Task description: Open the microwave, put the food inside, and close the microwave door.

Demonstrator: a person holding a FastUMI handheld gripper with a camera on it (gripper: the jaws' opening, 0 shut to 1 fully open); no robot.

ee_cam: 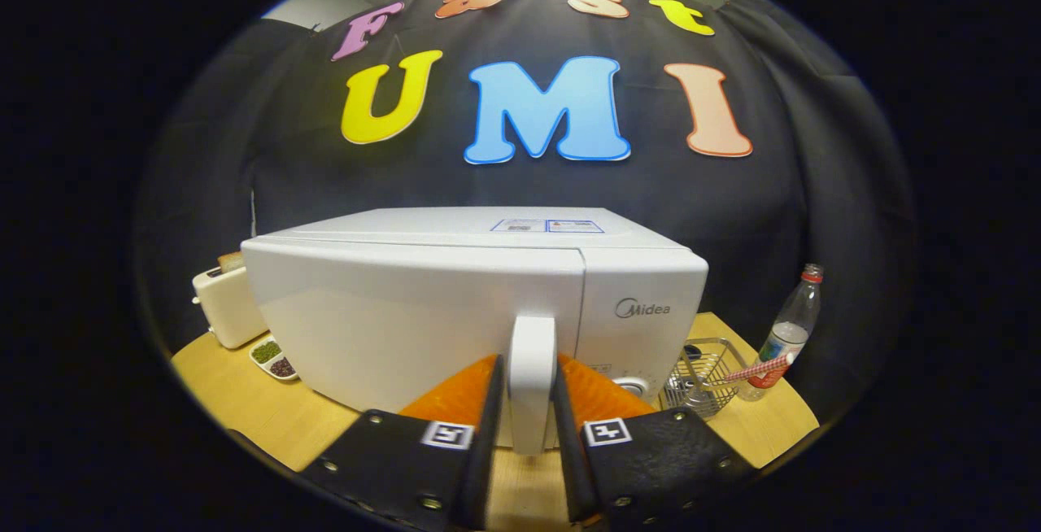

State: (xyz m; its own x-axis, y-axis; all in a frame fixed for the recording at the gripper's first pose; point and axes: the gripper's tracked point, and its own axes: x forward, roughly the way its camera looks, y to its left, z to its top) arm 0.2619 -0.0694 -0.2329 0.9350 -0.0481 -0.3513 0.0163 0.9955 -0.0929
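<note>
A white microwave [455,288] stands on the wooden table, close in front of me. Its door [407,320] looks shut or barely ajar, with the seam against the control panel [642,312] on the right. A white vertical door handle [532,377] sits between my two fingers. My gripper [529,390] is shut on that handle, one finger pressing each side. The food is hidden from me.
A cream toaster [228,304] with a bread slice stands left of the microwave, with a small dish of beans [272,357] in front of it. Right of the microwave are a wire basket [703,373] and a clear plastic bottle [789,333]. The wooden table [260,410] edge lies close below.
</note>
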